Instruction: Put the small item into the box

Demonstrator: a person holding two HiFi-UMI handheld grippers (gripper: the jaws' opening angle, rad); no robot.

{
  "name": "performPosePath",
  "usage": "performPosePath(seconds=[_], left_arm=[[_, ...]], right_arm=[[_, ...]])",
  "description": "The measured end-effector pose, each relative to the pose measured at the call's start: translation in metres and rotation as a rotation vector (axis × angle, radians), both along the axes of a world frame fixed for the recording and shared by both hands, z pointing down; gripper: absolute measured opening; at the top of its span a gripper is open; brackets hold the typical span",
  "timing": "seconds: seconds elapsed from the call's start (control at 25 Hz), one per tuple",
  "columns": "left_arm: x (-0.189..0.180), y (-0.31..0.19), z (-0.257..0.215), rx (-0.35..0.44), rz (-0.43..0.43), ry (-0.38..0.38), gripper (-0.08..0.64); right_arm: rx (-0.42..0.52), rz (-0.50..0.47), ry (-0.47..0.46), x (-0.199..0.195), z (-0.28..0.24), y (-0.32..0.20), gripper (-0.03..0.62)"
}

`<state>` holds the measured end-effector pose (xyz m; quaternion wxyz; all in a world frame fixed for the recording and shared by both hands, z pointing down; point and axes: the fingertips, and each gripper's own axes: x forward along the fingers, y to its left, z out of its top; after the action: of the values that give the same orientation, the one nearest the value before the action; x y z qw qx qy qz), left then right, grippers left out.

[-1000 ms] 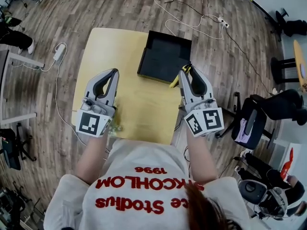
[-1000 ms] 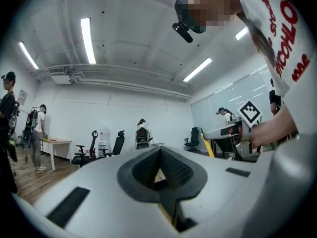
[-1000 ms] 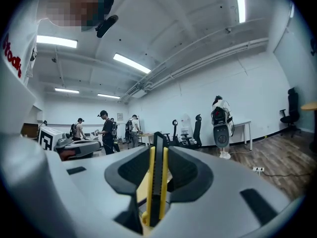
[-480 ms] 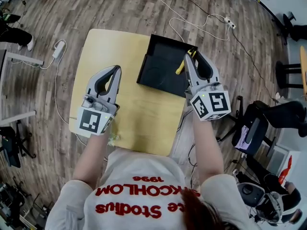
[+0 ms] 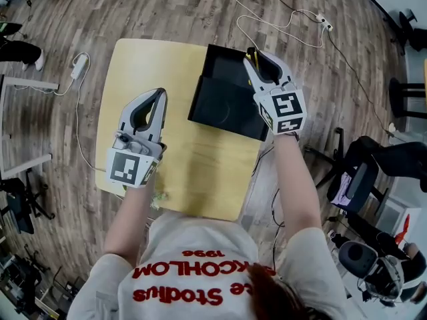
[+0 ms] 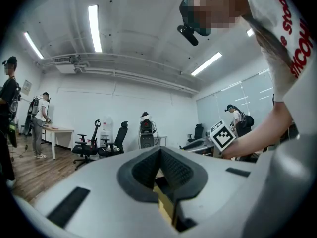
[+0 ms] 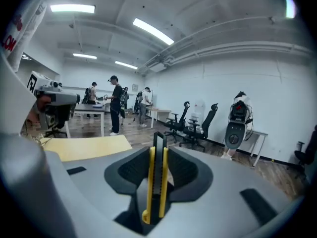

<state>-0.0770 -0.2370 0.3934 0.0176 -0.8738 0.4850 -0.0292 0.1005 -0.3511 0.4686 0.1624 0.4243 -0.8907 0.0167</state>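
Note:
The small item is a yellow and black utility knife (image 7: 157, 177), standing upright between the pads of my right gripper (image 7: 158, 157), which is shut on it. In the head view the right gripper (image 5: 251, 57) hangs over the far right part of the open black box (image 5: 220, 105), with the yellow knife (image 5: 247, 60) showing at its tip. The box lies on the right side of the yellow table (image 5: 147, 59). My left gripper (image 5: 160, 96) hovers over the table left of the box, its jaws together with nothing between them (image 6: 159, 155).
White cables (image 5: 280, 20) and a power strip (image 5: 79, 65) lie on the wood floor around the table. Black office chairs (image 5: 373, 162) stand to the right. Several people and more chairs (image 7: 195, 125) are in the room behind.
My right gripper has carried the knife forward and left, from the box's near right edge to above its far part. The left gripper has barely moved.

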Motion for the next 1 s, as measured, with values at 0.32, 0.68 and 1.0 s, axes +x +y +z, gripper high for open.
performPosePath(seconds=[0.32,0.68,1.0], left_arm=[[-0.013,0.004,0.008,-0.028,-0.034,-0.001,0.006],[-0.024,0.013,0.013,-0.050,-0.057,0.010,0.006],[-0.034,0.020,0.018,-0.061,-0.064,0.024,0.006]], right_arm=[[-0.279,-0.197,0.284,-0.031,0.094,-0.016,0.120],[-0.632,-0.230,0.411,-0.041,0.163,-0.016,0.123],[-0.647,-0.153,0.345,-0.040,0.158,-0.023,0.113]])
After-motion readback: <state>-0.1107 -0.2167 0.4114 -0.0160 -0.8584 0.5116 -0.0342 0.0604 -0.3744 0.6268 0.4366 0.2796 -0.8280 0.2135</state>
